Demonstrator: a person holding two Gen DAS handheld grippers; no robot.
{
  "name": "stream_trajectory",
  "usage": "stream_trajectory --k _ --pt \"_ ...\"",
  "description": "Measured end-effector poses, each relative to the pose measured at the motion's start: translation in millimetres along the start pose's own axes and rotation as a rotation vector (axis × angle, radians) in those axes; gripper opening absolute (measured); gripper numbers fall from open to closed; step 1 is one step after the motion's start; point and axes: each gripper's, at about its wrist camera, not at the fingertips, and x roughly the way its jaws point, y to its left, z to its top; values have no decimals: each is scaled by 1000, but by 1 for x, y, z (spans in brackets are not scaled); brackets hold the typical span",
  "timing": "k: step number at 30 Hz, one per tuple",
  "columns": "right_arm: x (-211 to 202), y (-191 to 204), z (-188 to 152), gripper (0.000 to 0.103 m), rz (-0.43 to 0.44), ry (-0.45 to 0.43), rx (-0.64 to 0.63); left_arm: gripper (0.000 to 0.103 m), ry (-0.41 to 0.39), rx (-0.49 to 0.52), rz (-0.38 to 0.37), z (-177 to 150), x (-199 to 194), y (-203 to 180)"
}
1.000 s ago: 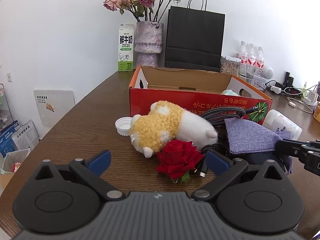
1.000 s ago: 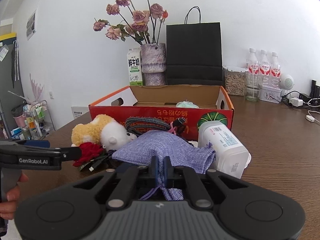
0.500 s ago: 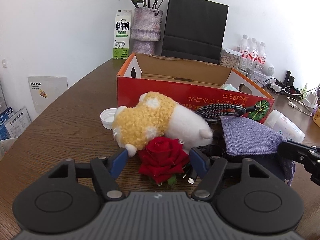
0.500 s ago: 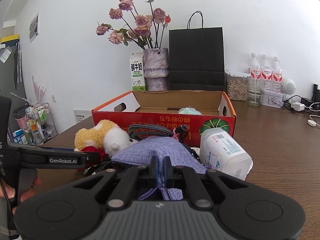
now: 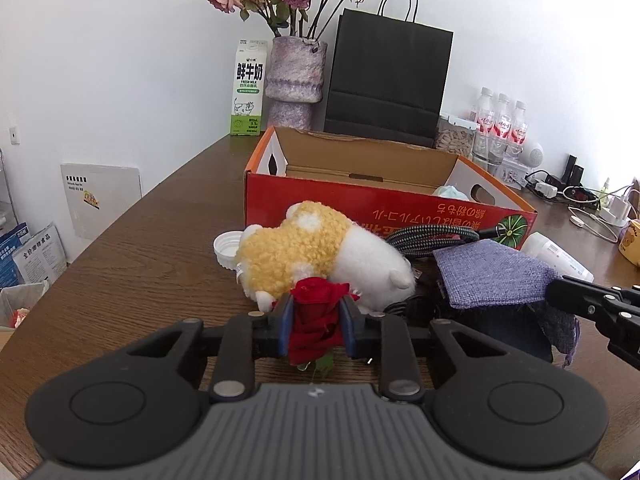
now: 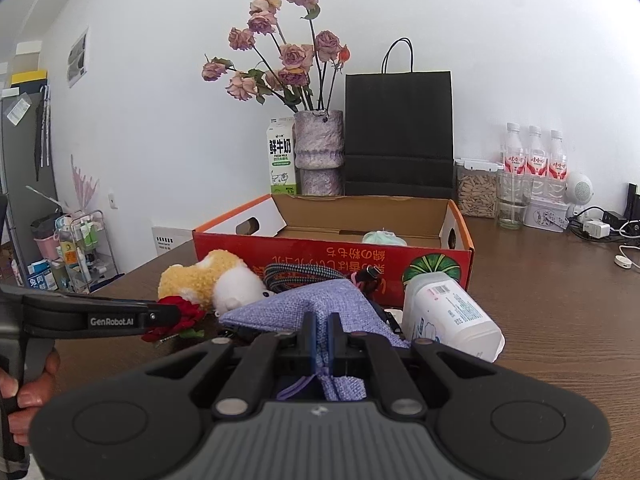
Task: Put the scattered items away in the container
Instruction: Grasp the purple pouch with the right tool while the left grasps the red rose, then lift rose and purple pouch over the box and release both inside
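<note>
My left gripper (image 5: 316, 322) is shut on a red rose (image 5: 314, 316), just in front of a yellow-and-white plush toy (image 5: 320, 252) on the wooden table. My right gripper (image 6: 321, 332) is shut on a purple cloth pouch (image 6: 304, 308) and holds its near edge up. The pouch also shows in the left wrist view (image 5: 494, 272). The red cardboard box (image 5: 384, 210) stands open behind the items, with a pale green item (image 6: 382, 238) inside. A braided cable (image 5: 432, 236), a white bottle (image 6: 448, 316) on its side and a white lid (image 5: 226, 246) lie in front of the box.
A milk carton (image 5: 248, 88), a vase of dried roses (image 5: 294, 76) and a black paper bag (image 5: 388, 84) stand behind the box. Water bottles (image 6: 534, 156), a jar (image 6: 476, 188) and chargers with cords (image 5: 580, 200) sit at the back right.
My left gripper moved forward and closed its fingers on the red rose. My right gripper stayed shut on the pouch and lifted it slightly.
</note>
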Motion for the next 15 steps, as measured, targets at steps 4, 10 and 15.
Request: stream_trajectory --k 4,10,15 --pt "-6 1 4 4 -3 -20 -5 24 -34 7 1 5 -9 -1" --pt "-16 3 14 4 -6 -63 -21 24 -87 8 -5 18 -23 -2" --pt "-20 4 28 4 -15 -109 -34 24 -149 17 -10 35 -33 -7"
